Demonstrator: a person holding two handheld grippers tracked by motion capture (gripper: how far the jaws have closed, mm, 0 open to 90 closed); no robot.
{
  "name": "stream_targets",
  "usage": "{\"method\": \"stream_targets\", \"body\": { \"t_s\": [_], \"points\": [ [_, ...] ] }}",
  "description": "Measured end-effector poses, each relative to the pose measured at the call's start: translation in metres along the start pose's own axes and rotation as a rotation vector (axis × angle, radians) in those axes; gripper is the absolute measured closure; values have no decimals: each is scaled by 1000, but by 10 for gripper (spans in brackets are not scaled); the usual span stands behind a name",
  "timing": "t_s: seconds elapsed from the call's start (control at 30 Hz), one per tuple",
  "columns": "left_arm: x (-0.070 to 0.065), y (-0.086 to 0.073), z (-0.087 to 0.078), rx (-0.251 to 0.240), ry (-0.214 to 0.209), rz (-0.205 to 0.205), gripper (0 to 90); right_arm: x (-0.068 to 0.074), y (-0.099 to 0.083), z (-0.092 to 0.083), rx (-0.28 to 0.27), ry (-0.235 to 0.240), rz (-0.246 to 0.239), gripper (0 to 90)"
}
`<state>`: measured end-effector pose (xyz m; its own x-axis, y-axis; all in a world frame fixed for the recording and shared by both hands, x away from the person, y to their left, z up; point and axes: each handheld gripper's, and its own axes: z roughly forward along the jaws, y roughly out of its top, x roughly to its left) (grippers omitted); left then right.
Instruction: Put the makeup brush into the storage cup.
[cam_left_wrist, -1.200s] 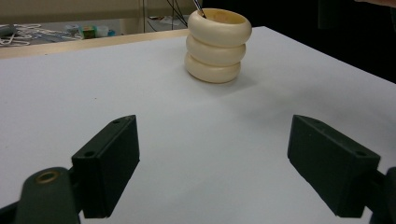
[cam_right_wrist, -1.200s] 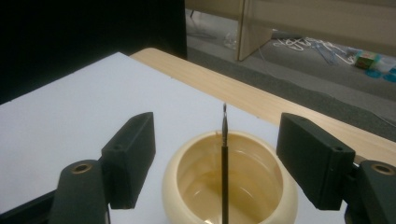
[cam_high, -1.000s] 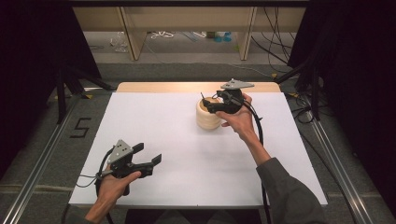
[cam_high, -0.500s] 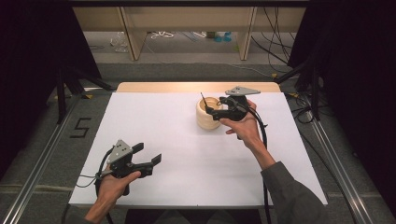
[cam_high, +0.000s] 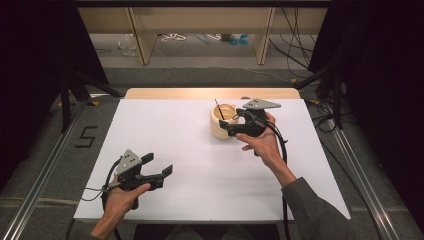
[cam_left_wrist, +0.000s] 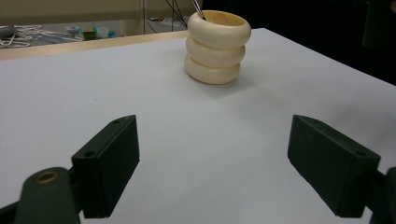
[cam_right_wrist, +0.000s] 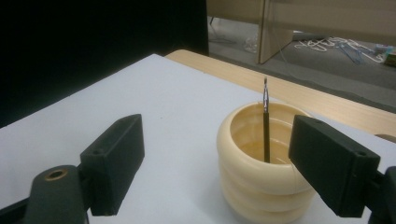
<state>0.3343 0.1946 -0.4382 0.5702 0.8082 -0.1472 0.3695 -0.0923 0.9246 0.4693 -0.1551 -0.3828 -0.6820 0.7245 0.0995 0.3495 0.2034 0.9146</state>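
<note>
A cream holder (cam_high: 222, 122) made of three stacked rings stands on the white table (cam_high: 190, 150), right of centre towards the back. A thin dark pen (cam_high: 218, 109) stands in it, leaning on the rim. My right gripper (cam_high: 229, 124) is open just beside the holder's near right side, jaws pointing at it. In the right gripper view the holder (cam_right_wrist: 254, 172) and the pen (cam_right_wrist: 266, 130) sit close ahead, with nothing between the right gripper's (cam_right_wrist: 215, 163) jaws. My left gripper (cam_high: 159, 165) is open and empty at the near left. In its own view the left gripper (cam_left_wrist: 219, 168) faces the distant holder (cam_left_wrist: 217, 46).
A bare wooden strip (cam_high: 210, 93) runs along the table's back edge. Metal rails (cam_high: 45, 175) flank both sides on the floor. Cables (cam_high: 295, 55) and shelf legs lie beyond the table. The right gripper's cable (cam_high: 285, 150) trails along the forearm.
My right gripper has drawn back from above the holder towards the near right and dropped beside it. The pen stays standing in the holder. The left gripper has not moved.
</note>
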Motion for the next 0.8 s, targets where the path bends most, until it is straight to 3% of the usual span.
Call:
{"method": "stream_targets", "body": {
  "t_s": [0.2, 0.4, 0.43, 0.8],
  "points": [
    [0, 0, 0, -2, 0, 1, 161, 1, -6, -2, -7, -20, -5, 177],
    [0, 0, 0, -1, 0, -1, 161, 5, -11, -3, -12, -17, -15, 177],
    [0, 0, 0, 0, -1, 2, 161, 7, -12, -5, 6, -6, -5, 177],
    [0, 0, 0, 1, 0, 2, 161, 12, -22, -9, -16, 0, 0, 170]
  ]
}}
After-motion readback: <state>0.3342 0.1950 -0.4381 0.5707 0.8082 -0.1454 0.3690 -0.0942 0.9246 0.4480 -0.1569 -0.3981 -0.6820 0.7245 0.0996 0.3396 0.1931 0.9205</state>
